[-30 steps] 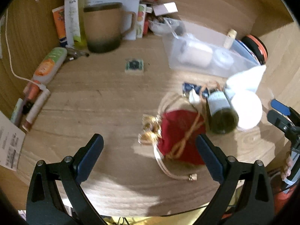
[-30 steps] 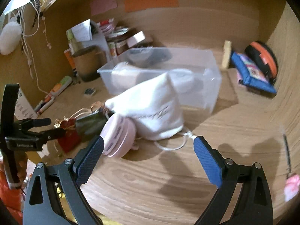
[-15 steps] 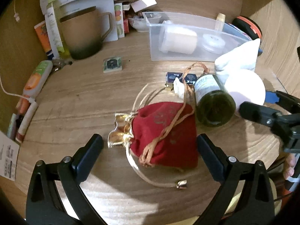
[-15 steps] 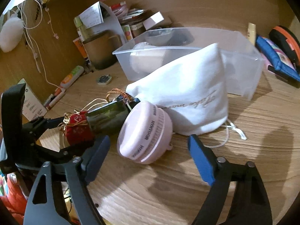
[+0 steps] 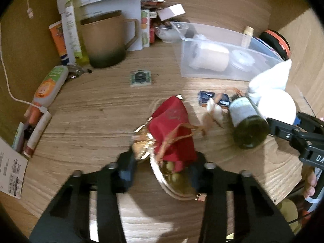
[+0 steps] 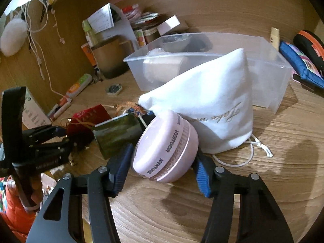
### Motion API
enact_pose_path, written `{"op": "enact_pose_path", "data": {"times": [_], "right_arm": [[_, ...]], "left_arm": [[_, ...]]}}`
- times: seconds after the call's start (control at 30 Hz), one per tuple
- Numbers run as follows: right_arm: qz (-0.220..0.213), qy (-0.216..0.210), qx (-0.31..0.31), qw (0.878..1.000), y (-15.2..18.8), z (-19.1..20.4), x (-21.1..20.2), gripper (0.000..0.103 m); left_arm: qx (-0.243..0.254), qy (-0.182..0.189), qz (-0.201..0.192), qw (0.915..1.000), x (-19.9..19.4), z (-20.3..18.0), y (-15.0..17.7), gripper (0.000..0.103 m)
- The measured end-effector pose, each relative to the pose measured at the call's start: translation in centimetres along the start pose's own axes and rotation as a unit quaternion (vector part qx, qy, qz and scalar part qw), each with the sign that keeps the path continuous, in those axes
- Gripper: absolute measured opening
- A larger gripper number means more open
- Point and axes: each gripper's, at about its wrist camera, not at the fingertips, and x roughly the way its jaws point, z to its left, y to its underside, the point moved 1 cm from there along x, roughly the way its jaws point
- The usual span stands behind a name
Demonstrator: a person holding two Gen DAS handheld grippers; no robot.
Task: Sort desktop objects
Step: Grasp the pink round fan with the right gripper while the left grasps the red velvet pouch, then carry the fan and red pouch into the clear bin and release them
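Right wrist view: our right gripper (image 6: 162, 160) clamps the rigid, slippery pink case (image 6: 165, 147) across its rims; left gripper (image 5: 162, 168) pinches the soft red pouch (image 5: 174, 131).

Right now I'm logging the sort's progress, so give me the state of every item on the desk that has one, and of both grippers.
Left hand-held gripper: shut on the red pouch.
Red pouch: bunched, one end raised.
Right hand-held gripper: shut on the pink round case.
Pink round case: closed, tilted on edge.
Green bottle: lying on its side.
White drawstring bag: slumped against the clear bin.
Clear bin: open, holding a paper roll.
Brown mug: upright.
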Motion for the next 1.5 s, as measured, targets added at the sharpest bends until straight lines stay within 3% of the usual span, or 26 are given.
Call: {"op": "enact_pose_path", "data": {"times": [0.17, 0.37, 0.9, 1.23, 1.5], "right_arm": [[-0.014, 0.002, 0.004, 1.000, -0.4, -0.5, -1.1, 0.054], [-0.031, 0.007, 0.000, 1.000, -1.0, -0.5, -2.6, 0.054], [-0.085, 0.025, -0.010, 0.996, -4.1, -1.5, -6.9, 0.054], [-0.098, 0.027, -0.003, 0.995, -5.7, -3.2, -7.4, 0.054], [-0.099, 0.019, 0.001, 0.995, -7.9, -5.2, -6.8, 0.054]], "left_arm": [[-0.020, 0.003, -0.009, 0.9998, -0.2, 1.3, -0.5, 0.027], [-0.022, 0.007, -0.032, 0.9992, -1.8, 1.6, -1.5, 0.027], [-0.012, 0.061, -0.083, 0.9947, -6.0, 0.4, -6.4, 0.027], [0.015, 0.079, -0.091, 0.9926, -6.7, -1.4, -9.6, 0.027], [0.037, 0.087, -0.082, 0.9921, -4.7, -3.6, -12.5, 0.027]]}}
